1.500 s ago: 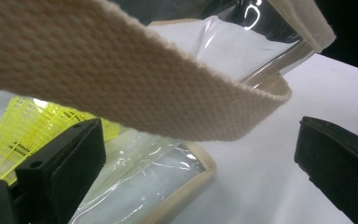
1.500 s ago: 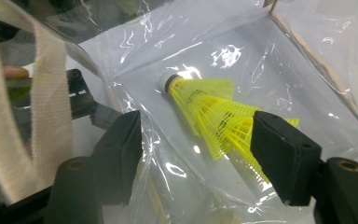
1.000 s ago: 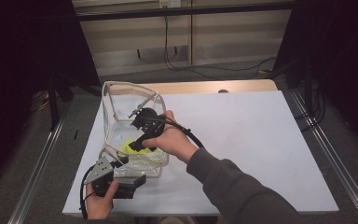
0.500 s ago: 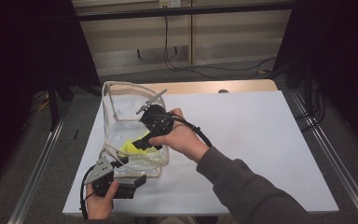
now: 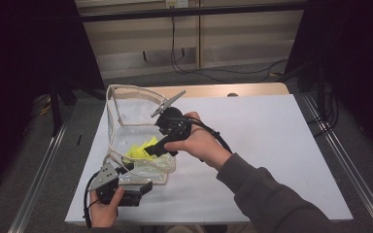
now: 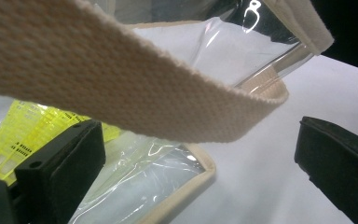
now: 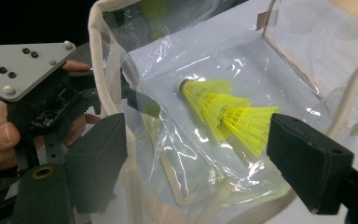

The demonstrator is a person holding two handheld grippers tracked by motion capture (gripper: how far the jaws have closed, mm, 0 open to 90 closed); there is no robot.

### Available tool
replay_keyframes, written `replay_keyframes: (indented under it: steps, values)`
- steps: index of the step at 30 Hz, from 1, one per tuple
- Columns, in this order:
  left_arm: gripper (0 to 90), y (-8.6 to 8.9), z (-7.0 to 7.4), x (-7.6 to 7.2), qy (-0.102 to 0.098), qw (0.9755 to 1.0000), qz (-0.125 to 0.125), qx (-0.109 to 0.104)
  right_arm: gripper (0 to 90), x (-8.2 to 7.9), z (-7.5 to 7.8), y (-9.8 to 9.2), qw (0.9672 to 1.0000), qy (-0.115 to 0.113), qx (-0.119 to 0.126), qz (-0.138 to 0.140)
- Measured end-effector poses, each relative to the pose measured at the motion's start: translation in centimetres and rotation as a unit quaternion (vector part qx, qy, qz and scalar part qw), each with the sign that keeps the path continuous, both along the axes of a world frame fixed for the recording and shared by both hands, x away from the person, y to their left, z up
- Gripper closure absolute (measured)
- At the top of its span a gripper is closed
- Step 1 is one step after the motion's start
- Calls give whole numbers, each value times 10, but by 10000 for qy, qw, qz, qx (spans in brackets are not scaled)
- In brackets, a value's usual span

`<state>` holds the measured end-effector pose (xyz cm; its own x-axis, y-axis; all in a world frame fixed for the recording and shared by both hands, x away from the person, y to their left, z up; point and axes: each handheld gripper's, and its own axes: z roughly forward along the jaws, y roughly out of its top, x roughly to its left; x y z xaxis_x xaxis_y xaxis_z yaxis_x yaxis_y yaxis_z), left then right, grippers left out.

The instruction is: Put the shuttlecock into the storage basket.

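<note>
The yellow shuttlecocks [image 7: 226,116] already lay inside the clear bag [image 5: 126,114] on the counter [image 5: 272,145]. The right tongs [image 5: 150,149] had just been opening, wide apart and empty, at the bag's mouth. The left tongs [image 5: 126,171] gaped around the bag's strap [image 6: 135,93] without pinching it; only pulling clear seemed left.

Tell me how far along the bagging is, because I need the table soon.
Done: the yellow shuttlecock lies inside the clear bag, and nothing sits between the right gripper jaws, which have just been opening. In hand: that gripper is at the bag's mouth, while the left gripper is at the bag's near edge with its beige strap lying across its open jaws. Left: probably pulling the right gripper clear and letting go of the bag.
</note>
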<state>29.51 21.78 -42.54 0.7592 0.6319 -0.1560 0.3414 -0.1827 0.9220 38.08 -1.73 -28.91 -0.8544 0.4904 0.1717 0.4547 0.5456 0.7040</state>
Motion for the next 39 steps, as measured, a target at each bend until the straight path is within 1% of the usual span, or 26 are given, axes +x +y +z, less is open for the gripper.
replay_keyframes:
  steps: [1,3,4,6,7,8,9,16,19,21,24,28,30,33,38,39]
  values:
    - [18,0,0,0,2,10000,15,-25,198,0,1,-2,10000,-6,20,7]
    - [19,0,0,0,2,10000,5,4,196,-1,2,-5,10000,-16,47,16]
    - [19,0,0,-1,6,10000,23,-28,194,-1,3,-6,10000,-20,53,41]
    - [19,1,1,-1,-26,10000,24,12,195,-2,5,-9,10000,-56,78,-3]
    - [19,1,0,-2,-7,10000,45,-17,194,-2,5,-11,9999,-55,113,5]
    - [19,2,0,-2,-14,10000,39,-3,193,-2,6,-12,9999,-48,148,9]
    - [19,1,0,-2,-11,10000,60,-26,191,-3,6,-14,9999,-42,123,10]
    - [19,2,1,-2,-30,10000,51,-7,177,-6,11,-25,9997,-114,219,61]
    - [19,2,1,-3,-38,10000,55,-16,177,-8,11,-31,9997,-119,220,74]
    - [19,1,1,-3,-41,10000,58,-21,177,-9,11,-35,9996,-142,244,76]
    - [19,0,0,-3,-11,10000,52,-10,176,-9,10,-43,9996,-123,272,-10]
    - [19,0,0,-3,-13,10000,54,-13,173,-10,9,-53,9995,-121,293,-46]
    - [19,0,0,-3,-10,10000,56,-11,175,-11,9,-58,9992,-156,367,-59]
    - [19,0,0,-3,-9,10000,54,-4,171,-13,7,-63,9994,-136,313,-73]
    - [19,0,1,-3,-21,10000,52,17,166,-16,5,-71,9992,-210,342,-58]
    - [19,0,1,-3,-21,10000,53,12,165,-17,5,-72,9992,-194,333,-65]
